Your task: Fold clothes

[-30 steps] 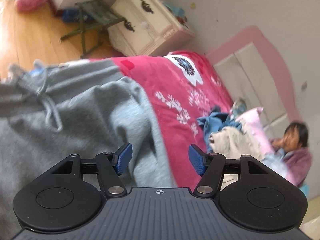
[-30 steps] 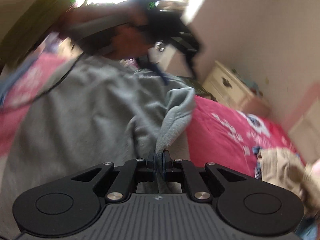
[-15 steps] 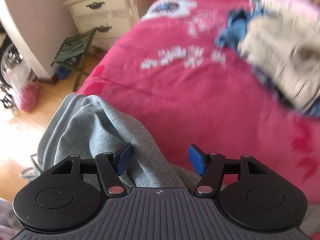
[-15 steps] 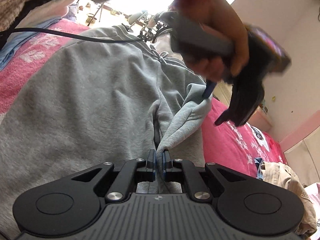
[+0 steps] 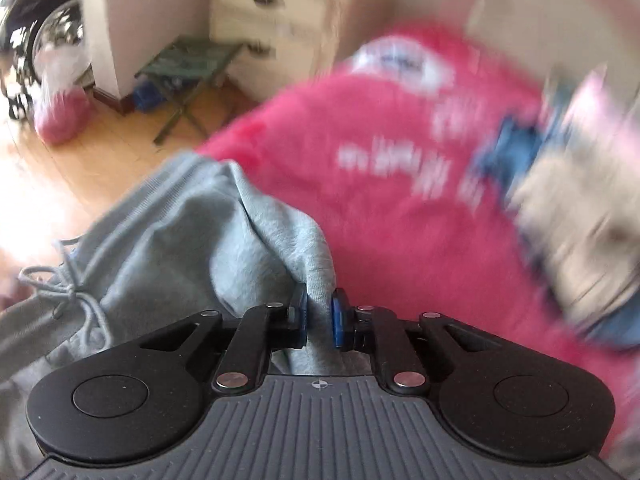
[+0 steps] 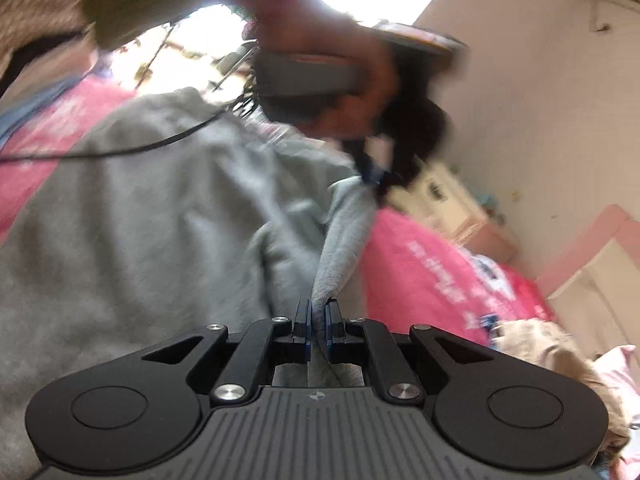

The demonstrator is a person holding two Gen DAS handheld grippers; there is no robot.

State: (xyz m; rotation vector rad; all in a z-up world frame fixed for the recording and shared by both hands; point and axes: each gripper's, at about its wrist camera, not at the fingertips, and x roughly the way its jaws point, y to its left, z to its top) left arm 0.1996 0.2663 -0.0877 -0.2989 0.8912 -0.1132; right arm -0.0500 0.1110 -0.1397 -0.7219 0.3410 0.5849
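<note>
A red blanket (image 5: 400, 216) covers the bed, its white print smeared by blur. Grey sweatpants (image 5: 192, 240) lie across its near edge, with the waistband and drawstring toward the floor. A beige-and-blue heap (image 5: 560, 216) at the right is too blurred to identify. The left gripper (image 5: 319, 314) is closing, its pads already pinching a fold of the sweatpants. The right gripper (image 6: 318, 322) clamps another edge of the sweatpants. A hand (image 6: 344, 92) holding the left gripper is blurred in the right view.
</note>
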